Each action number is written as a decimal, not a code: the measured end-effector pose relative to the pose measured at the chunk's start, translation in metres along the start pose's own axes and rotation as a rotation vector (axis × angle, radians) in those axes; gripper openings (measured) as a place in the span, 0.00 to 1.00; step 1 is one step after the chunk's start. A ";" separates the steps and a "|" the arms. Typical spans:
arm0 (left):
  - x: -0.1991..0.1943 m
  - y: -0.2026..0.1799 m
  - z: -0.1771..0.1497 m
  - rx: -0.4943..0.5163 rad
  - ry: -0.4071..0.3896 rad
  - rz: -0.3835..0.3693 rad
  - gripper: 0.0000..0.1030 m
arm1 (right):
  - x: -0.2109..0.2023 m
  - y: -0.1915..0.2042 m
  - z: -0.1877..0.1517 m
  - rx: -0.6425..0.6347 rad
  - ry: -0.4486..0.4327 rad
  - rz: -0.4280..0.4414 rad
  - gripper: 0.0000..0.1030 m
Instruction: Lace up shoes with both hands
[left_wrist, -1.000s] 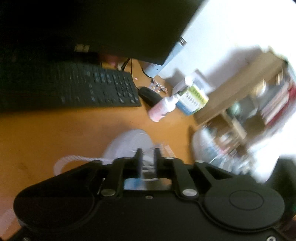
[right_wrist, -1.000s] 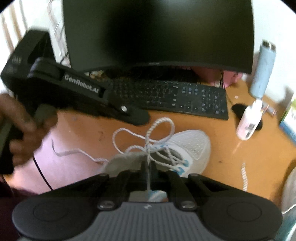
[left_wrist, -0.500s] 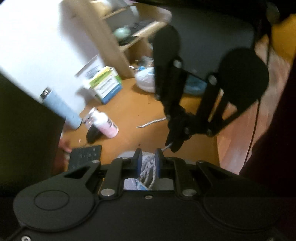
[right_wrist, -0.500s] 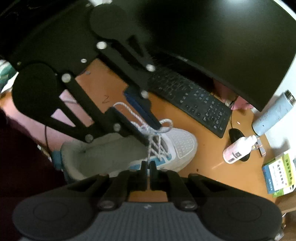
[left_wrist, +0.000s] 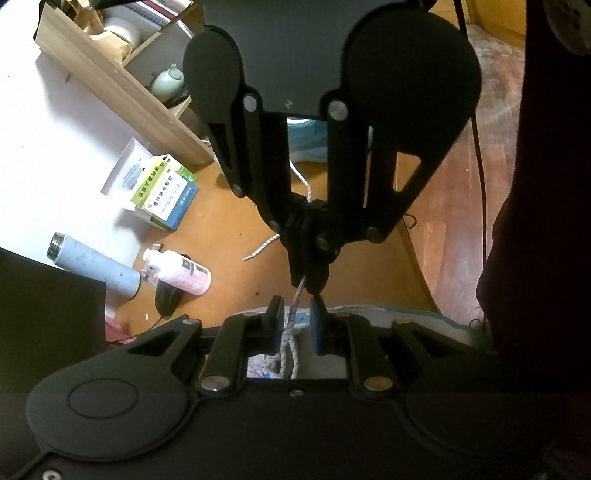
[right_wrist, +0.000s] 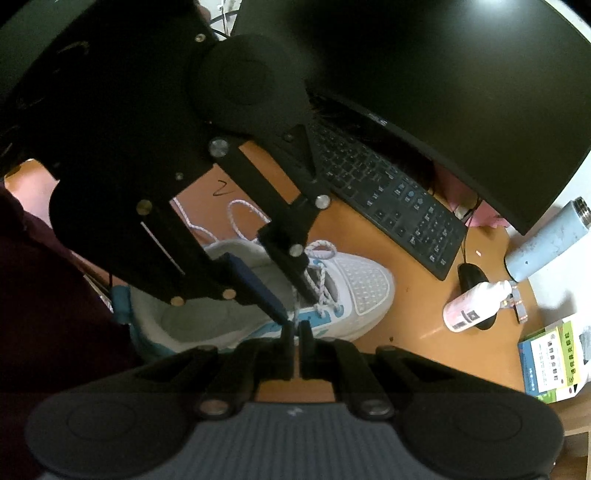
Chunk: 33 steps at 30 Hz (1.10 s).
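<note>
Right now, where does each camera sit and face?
Left wrist: on the left gripper, aimed down over the desk toward the shelf; its jaws, just closing, straddle the lace; right gripper opposite, pinching it.
Right wrist: on the right gripper, aimed down at the shoe and keyboard; left gripper crosses above.
Both show lace, shoe, blue bottle.

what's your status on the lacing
right claw shut on the lace. left claw just been closing, lace between its pads, not pinched yet. shoe flat on the desk, nothing blocking.
</note>
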<state>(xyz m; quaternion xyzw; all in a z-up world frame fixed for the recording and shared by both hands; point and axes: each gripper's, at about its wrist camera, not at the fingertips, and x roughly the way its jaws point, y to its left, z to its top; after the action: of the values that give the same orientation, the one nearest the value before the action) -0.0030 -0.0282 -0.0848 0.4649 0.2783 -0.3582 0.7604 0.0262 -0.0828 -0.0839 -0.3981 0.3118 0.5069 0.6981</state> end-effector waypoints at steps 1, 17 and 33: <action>0.000 0.001 0.000 -0.014 -0.001 -0.003 0.04 | 0.000 0.000 0.000 0.000 0.000 0.001 0.02; -0.004 0.040 -0.037 -0.499 0.024 0.099 0.02 | -0.004 -0.007 -0.012 0.254 -0.093 -0.012 0.16; 0.018 0.003 -0.037 -0.780 0.090 -0.021 0.02 | 0.006 -0.005 -0.024 0.509 -0.125 -0.034 0.16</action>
<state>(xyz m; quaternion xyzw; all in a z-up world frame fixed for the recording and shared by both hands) 0.0067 0.0013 -0.1116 0.1532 0.4314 -0.2124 0.8633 0.0316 -0.1017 -0.0995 -0.1826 0.3786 0.4238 0.8023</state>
